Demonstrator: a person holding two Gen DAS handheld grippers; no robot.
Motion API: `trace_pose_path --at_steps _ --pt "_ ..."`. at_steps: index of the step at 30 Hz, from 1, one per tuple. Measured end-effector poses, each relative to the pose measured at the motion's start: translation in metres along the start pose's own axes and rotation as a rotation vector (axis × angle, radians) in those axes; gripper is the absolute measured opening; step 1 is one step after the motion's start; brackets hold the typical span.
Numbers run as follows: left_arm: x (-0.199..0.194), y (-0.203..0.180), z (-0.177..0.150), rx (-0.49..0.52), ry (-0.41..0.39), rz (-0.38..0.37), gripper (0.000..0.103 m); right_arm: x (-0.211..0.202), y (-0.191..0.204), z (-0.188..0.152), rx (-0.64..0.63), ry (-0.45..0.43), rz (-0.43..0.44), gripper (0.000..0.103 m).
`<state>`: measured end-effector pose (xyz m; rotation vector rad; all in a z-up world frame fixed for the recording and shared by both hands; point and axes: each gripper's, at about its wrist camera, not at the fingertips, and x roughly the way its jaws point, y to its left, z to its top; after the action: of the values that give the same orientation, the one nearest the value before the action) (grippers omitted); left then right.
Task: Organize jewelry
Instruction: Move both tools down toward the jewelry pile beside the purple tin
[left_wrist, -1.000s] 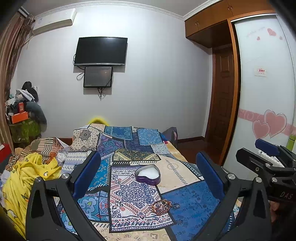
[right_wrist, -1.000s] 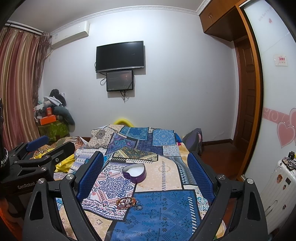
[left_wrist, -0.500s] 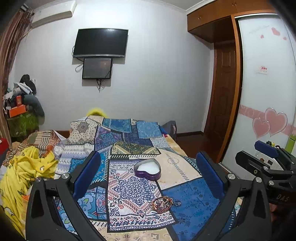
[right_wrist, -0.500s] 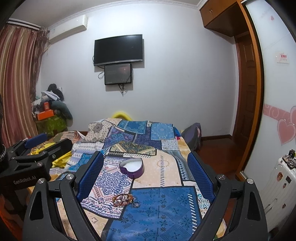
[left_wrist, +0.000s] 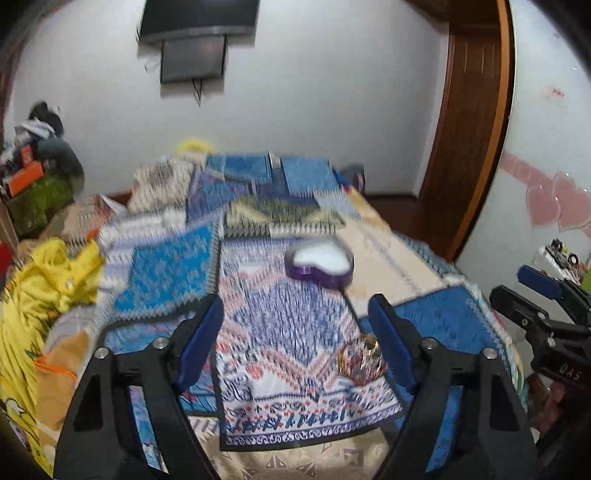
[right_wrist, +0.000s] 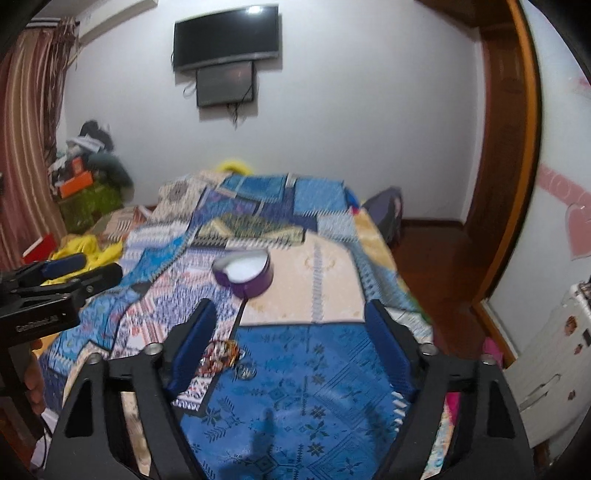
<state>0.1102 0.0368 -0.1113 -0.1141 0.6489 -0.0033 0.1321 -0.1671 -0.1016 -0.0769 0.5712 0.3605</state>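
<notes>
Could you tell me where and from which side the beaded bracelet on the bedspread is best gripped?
Probably from above, one finger inside the loop and one outside, pinching the rim of the beaded bracelet on the side away from the small ring. It lies flat on the bedspread, so a sideways approach would likely just push it.

Left gripper (left_wrist: 295, 332): black angular frame, 2 blue-padded fingers (left_wrist: 201, 341), silver screws, white "GenRobot.AI" lettering.
Right gripper (right_wrist: 291, 343): matching black frame, blue pads, silver screws, "DAS" marking.
Hand (right_wrist: 35, 384): bare skin.
</notes>
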Motion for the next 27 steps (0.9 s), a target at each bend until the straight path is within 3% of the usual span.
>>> trace_pose_path --at_steps 9,18,21,27 --pt "0.046 0.001 -0.024 -0.014 0.183 -0.094 0.046 0.037 -0.006 -0.020 -0.003 0.178 0.118 0.043" --pt "0.063 -0.021 -0.037 0.049 0.240 -0.163 0.041 0.058 0.002 -0.035 -0.058 0.265 0.199 0.033" --pt "0.073 -0.016 -0.037 0.018 0.268 -0.161 0.031 0.066 0.005 -0.038 -0.072 0.287 0.209 0.031" --pt "0.085 -0.011 -0.038 -0.040 0.311 -0.212 0.026 0.078 0.010 -0.039 -0.084 0.309 0.217 0.025"
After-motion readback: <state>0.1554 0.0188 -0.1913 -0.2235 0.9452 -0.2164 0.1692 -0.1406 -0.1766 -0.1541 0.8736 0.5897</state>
